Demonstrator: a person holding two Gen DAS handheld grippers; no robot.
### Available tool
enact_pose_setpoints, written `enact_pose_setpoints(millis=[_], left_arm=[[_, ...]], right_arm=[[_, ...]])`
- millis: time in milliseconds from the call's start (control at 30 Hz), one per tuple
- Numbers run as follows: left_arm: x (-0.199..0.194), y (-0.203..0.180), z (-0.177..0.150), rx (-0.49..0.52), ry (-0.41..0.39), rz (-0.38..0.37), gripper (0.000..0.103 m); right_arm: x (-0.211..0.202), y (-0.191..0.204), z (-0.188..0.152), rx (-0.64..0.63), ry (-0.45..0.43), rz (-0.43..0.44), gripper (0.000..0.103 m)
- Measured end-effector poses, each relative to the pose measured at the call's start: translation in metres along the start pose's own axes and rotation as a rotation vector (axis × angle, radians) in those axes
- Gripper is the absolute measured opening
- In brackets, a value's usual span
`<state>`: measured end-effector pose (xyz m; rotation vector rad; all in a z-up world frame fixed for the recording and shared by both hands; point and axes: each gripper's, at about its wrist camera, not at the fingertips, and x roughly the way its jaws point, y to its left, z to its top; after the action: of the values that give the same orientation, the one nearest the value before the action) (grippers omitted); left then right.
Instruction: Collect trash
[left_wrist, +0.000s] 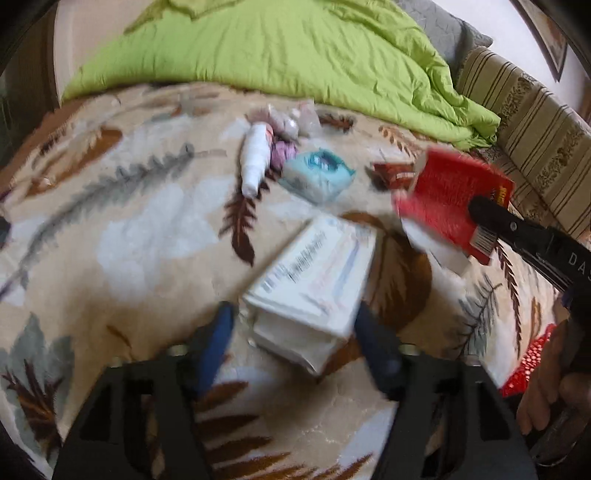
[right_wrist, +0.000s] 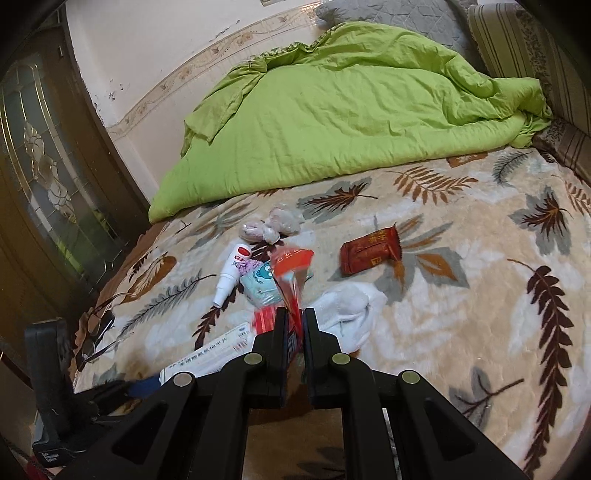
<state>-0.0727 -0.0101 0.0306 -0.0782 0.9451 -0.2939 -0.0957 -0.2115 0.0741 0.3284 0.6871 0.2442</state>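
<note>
A white printed box (left_wrist: 310, 288) lies on the leaf-patterned blanket (left_wrist: 122, 236), between the blue-tipped fingers (left_wrist: 218, 343) of my left gripper (left_wrist: 295, 332). The jaws stand open on either side of it; the view is blurred. My right gripper (right_wrist: 294, 314) is shut on a red packet (right_wrist: 291, 273), held up above the blanket. In the left wrist view the same red packet (left_wrist: 450, 195) hangs from the black right gripper (left_wrist: 480, 210) at the right. The white box (right_wrist: 207, 354) shows at lower left in the right wrist view.
Other litter lies further up the bed: a white bottle (right_wrist: 232, 273), a teal tissue pack (right_wrist: 258, 284), crumpled plastic bags (right_wrist: 273, 225), a dark red wrapper (right_wrist: 369, 251) and a white cloth (right_wrist: 347, 306). Glasses (right_wrist: 96, 332) rest at the left edge. A green duvet (right_wrist: 332, 122) covers the far end.
</note>
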Motion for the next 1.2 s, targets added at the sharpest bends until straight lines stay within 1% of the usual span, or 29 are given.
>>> enact_pose_setpoints(millis=[33,100,233,300,400,500,567,600,633,667,800,867,900,933,967,1000,1067,1133,1200], left_arm=[[-0.001,-0.001,0.001,0.007,-0.014,0.005,0.077],[0.004,-0.004,0.004,0.020,-0.015,0.001,0.077],[0.022,-0.011,0.012,0.060,-0.001,0.030,0.077],[0.030,-0.014,0.014,0.087,0.013,0.029,0.077],[0.032,-0.019,0.012,0.118,0.008,0.034,0.077],[0.033,-0.030,0.006,0.177,0.009,0.047,0.077],[0.034,-0.039,0.001,0.221,0.002,0.073,0.077],[0.034,-0.043,-0.001,0.241,-0.004,0.082,0.075],[0.035,-0.046,-0.002,0.254,-0.006,0.090,0.062],[0.035,-0.046,-0.002,0.258,-0.007,0.099,0.057],[0.031,-0.044,-0.001,0.245,-0.043,0.122,0.056],[0.025,-0.038,0.002,0.213,-0.066,0.117,0.053],[0.021,-0.033,0.005,0.186,-0.091,0.125,0.053],[0.018,-0.029,0.006,0.168,-0.108,0.138,0.053],[0.014,-0.025,0.008,0.149,-0.133,0.164,0.052],[0.009,-0.020,0.010,0.126,-0.165,0.207,0.052],[0.003,-0.011,0.013,0.086,-0.198,0.251,0.052],[-0.001,-0.006,0.015,0.060,-0.219,0.280,0.052],[-0.005,-0.002,0.017,0.046,-0.238,0.307,0.052]], right_arm=[[-0.001,-0.002,0.000,0.005,-0.002,-0.003,0.008],[-0.001,-0.004,0.001,0.014,-0.001,-0.003,0.008],[0.004,-0.004,0.003,0.026,0.013,0.002,0.008],[0.007,-0.003,0.003,0.021,0.023,-0.002,0.008],[0.007,0.000,0.003,0.009,0.024,-0.004,0.008],[0.008,0.001,0.003,0.008,0.031,-0.012,0.008],[0.010,0.000,0.002,0.007,0.041,-0.026,0.008],[0.011,0.000,0.002,0.007,0.048,-0.031,0.008],[0.012,-0.001,0.001,0.008,0.057,-0.034,0.008],[0.012,-0.002,0.001,0.011,0.063,-0.036,0.008],[0.008,-0.004,0.000,0.012,0.051,-0.038,0.008],[0.007,-0.002,0.000,0.003,0.037,-0.038,0.008],[0.006,0.000,0.000,-0.008,0.027,-0.039,0.008],[0.006,0.003,0.000,-0.018,0.019,-0.038,0.008],[0.006,0.006,0.000,-0.030,0.008,-0.036,0.008],[0.005,0.009,0.000,-0.039,-0.003,-0.029,0.008],[0.001,0.017,0.001,-0.067,-0.038,-0.009,0.008],[-0.002,0.026,0.000,-0.107,-0.066,-0.007,0.008],[-0.002,0.031,0.000,-0.129,-0.073,0.007,0.008]])
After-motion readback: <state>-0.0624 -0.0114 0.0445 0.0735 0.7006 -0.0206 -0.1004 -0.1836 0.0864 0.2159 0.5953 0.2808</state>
